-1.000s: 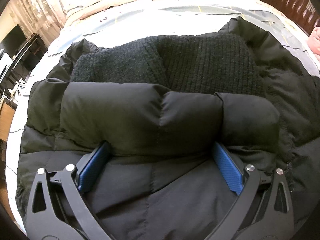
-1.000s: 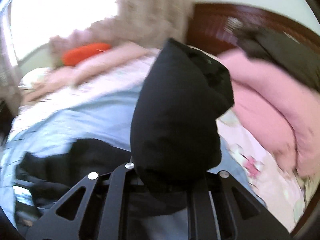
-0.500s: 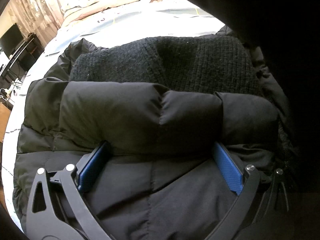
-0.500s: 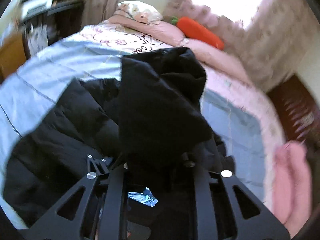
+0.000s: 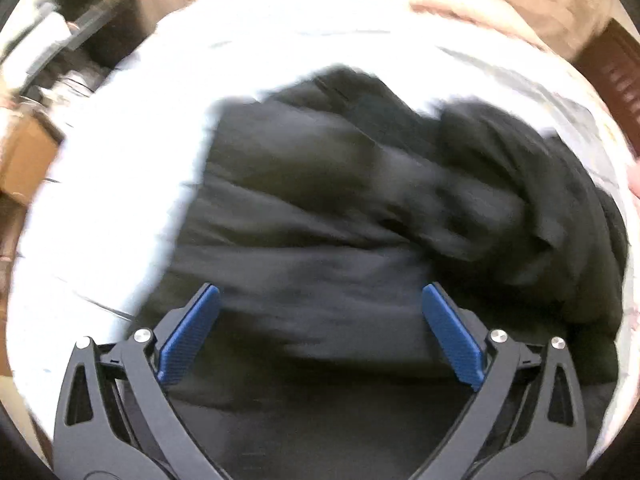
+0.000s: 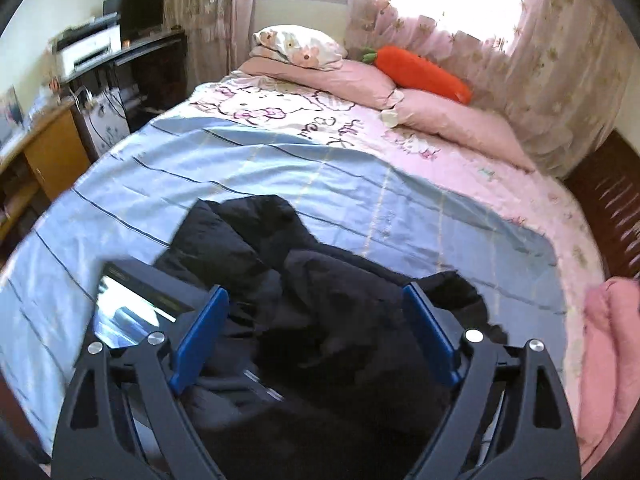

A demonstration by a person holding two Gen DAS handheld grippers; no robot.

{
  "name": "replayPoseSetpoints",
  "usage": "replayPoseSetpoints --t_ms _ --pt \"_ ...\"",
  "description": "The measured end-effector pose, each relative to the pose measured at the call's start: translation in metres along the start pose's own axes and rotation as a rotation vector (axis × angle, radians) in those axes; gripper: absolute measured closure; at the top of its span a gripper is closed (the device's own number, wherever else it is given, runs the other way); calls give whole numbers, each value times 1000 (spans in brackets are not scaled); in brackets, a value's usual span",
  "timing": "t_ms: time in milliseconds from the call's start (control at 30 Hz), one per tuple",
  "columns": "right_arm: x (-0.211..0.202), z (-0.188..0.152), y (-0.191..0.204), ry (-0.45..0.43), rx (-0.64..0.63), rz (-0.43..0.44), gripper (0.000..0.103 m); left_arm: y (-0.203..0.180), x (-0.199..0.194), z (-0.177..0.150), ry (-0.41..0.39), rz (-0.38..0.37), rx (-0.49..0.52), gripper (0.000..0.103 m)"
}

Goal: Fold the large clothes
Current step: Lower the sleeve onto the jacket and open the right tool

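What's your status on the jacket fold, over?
Left gripper open, right gripper open, neither holding fabric. Black puffer jacket bunched on the blue bedsheet. Nothing blocking; left view blurred.

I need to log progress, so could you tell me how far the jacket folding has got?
Partly done: the black puffer jacket lies bunched on the blue sheet, a section heaped over its body. Nothing is in hand: left gripper and right gripper are open above it. Squaring and the remaining folds are left.

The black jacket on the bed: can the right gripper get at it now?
Probably yes. The right gripper is open, and the black jacket lies directly ahead between its fingers, with nothing covering it.
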State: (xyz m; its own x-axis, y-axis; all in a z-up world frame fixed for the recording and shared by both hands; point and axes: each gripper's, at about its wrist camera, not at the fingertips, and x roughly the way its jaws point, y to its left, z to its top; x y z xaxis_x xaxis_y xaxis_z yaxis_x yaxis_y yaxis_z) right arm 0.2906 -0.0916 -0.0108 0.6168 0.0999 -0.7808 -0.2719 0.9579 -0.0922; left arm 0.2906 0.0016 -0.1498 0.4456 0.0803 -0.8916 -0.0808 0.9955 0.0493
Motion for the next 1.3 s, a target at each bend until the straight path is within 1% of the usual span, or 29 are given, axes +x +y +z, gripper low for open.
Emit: replayPoseSetpoints --t_ms 33,67,167,233,300,400,467,567,633,667,767,800,833,867,933,1033,1133,1200,1300 --pt "-2 0 -2 4 13 9 15 10 -20 10 -49 38 13 2" --pt "-2 0 -4 13 21 16 15 14 -30 16 -61 44 18 2" --pt "-2 -3 -14 41 52 16 14 18 -51 44 -65 -14 -4 2" --pt "-9 -4 -29 40 79 6 14 10 -59 58 -91 -68 -19 2" --pt "-13 -7 -45 45 104 -20 14 -8 -60 68 -109 -102 -4 2" --pt "-13 -18 -78 72 153 -72 14 -43 -54 79 -122 -144 35 2" --pt "-9 -30 -103 86 196 -109 14 -66 -50 78 -129 -172 43 2" --pt "7 -50 -128 114 254 -157 14 -90 -37 76 -116 -208 70 2" --pt "29 -70 -144 146 284 -199 14 -101 -23 72 -96 -203 96 2" --pt "45 -82 -151 178 300 -217 14 -105 -10 69 -76 -198 105 2" --pt "82 -107 -163 240 368 -201 14 -107 33 52 23 -215 108 2" --pt "98 -118 -166 267 406 -180 14 -106 50 45 56 -220 112 2" --pt "108 -125 -167 281 424 -171 14 -103 65 37 80 -239 108 2" --pt "119 -132 -165 290 429 -174 13 -93 82 28 101 -298 75 2" --pt "135 -143 -156 277 415 -186 8 -82 94 19 87 -350 49 2" --pt "150 -157 -156 257 468 -179 3 -86 99 16 60 -338 93 2" --pt "160 -162 -157 242 463 -178 1 -90 104 16 45 -319 114 2" --pt "161 -162 -157 249 461 -181 1 -91 107 18 50 -313 113 2" --pt "154 -154 -162 294 483 -172 1 -89 100 26 81 -304 120 2"
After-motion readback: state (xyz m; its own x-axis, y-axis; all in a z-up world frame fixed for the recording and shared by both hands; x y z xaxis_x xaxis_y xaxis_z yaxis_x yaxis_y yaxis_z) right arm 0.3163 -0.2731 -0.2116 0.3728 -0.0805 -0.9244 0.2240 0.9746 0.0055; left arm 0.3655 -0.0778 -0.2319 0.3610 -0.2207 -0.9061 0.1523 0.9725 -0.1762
